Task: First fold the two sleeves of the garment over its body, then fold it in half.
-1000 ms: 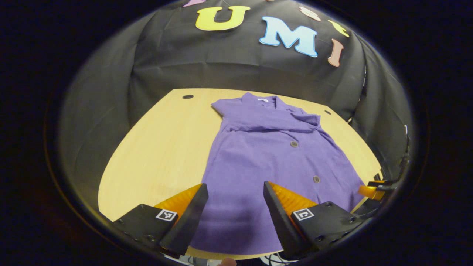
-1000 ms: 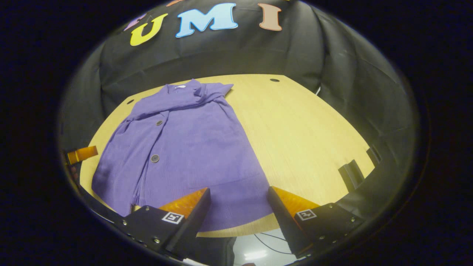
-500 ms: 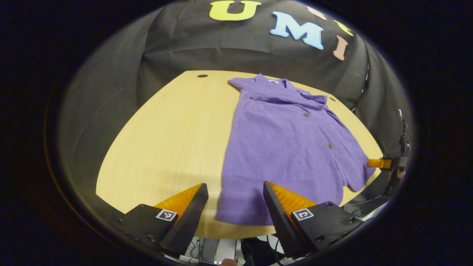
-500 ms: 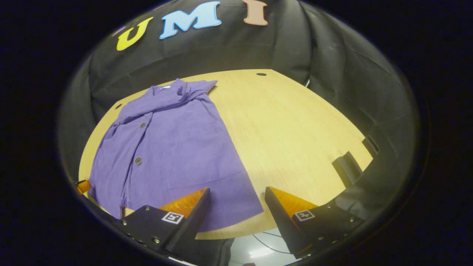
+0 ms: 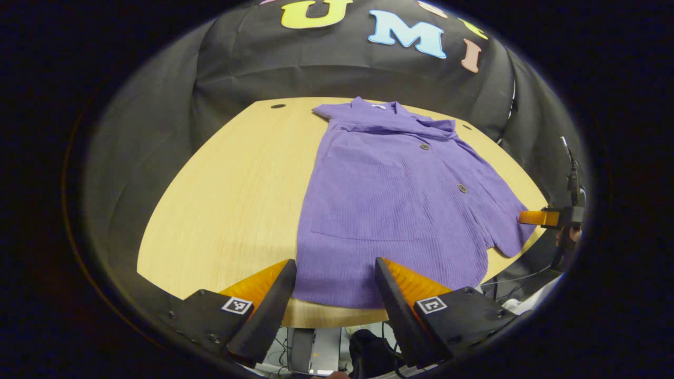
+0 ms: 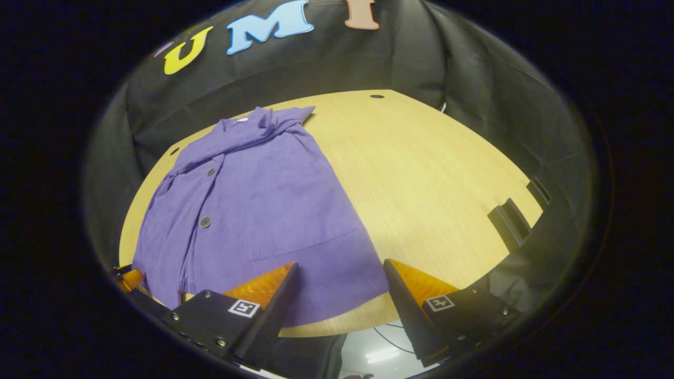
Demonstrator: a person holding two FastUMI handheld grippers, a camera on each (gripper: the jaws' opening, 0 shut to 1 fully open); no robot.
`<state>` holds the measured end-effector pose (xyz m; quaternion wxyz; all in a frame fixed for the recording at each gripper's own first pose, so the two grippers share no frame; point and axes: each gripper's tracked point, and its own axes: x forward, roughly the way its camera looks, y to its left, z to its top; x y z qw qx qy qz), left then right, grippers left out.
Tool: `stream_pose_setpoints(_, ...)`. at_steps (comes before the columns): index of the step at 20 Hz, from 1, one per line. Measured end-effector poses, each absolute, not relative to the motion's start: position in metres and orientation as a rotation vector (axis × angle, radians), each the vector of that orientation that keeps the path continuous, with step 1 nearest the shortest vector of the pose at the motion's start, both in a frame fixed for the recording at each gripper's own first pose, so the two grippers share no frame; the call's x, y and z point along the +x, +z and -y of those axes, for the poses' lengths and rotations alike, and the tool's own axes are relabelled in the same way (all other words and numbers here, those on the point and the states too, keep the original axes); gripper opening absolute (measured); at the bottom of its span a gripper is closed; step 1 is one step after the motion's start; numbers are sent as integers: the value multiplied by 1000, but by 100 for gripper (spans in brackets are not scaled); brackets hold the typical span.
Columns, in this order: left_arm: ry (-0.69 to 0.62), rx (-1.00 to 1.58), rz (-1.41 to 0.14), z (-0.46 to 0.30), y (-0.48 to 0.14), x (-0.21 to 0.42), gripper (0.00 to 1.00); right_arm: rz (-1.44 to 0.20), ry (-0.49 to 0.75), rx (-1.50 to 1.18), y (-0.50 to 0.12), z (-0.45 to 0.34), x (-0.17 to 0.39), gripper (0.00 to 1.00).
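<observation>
Purple ribbed cloth, the garment (image 5: pixel 400 195), lay flat on the pale wooden bench (image 5: pixel 231 200), collar toward the booth's black wall and hem at the bench's near edge. Both sleeves were already folded in over its upper body, making a bunched band just below the collar. Three dark buttons ran down its front.

At the garment's hem the left gripper (image 5: pixel 335 292) hovered above the near edge of the bench, its jaws wide apart and holding nothing; the hem showed between them without being touched. The right gripper (image 6: pixel 339 295) hovered likewise at the hem's other corner, jaws spread wide and empty, the garment's corner lying between them. In the left gripper view the right gripper (image 5: pixel 545 217) also appeared beyond the garment's far side edge, with a hand (image 5: pixel 568 239) behind it.

Away from the garment, a black bracket (image 6: pixel 508 223) sat at the bench's side edge in the right gripper view. A small dark hole (image 6: pixel 376 96) marked the bench near the collar end. Cables (image 5: pixel 513 276) hung below the near edge.
</observation>
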<state>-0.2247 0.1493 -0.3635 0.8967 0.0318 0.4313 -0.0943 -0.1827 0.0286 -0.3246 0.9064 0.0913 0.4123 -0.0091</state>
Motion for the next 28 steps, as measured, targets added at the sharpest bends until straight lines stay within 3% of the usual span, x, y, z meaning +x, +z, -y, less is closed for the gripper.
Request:
stream_pose_setpoints(2, -192, 103, -895, -147, -366, -224, 100, -853, -6, 134, -327, -32, -185, 100)
stream_pose_setpoints(5, -193, 121, -891, -139, -366, -223, 89, -862, 8, 101, -327, -38, -185, 100)
stream_pose_setpoints(6, -195, 121, -886, -136, -367, -223, 79, -868, 7, 103, -328, -38, -185, 98)
stream_pose_setpoints(7, -207, 127, -885, -132, -367, -224, 69, -873, 10, 99, -326, -38, -184, 89)
stream_pose_setpoints(8, -221, 126, -882, -126, -368, -226, 59, -872, 16, 109, -326, -41, -184, 94)
stream_pose_setpoints(10, -233, 147, -884, -123, -369, -226, 39, -875, 13, 109, -326, -42, -184, 68)
stream_pose_setpoints(11, -235, 122, -885, -120, -370, -229, 39, -880, 17, 103, -326, -42, -183, 67)
stream_pose_setpoints(12, -217, 106, -893, -120, -368, -224, 18, -872, 30, 118, -325, -47, -180, 67)
stream_pose_setpoints(14, -202, 77, -903, -121, -367, -222, 18, -879, -4, 183, -325, -46, -179, 22)
stream_pose_setpoints(16, -197, -4, -921, -117, -365, -222, 9, -862, -25, 229, -331, -46, -165, 23)
stream_pose_setpoints(17, -198, -40, -931, -117, -363, -223, 9, -880, -19, 248, -327, -48, -172, 4)
stream_pose_setpoints(28, -313, -197, -796, -82, -282, -194, 8, -697, 60, 356, -228, -53, -149, 5)
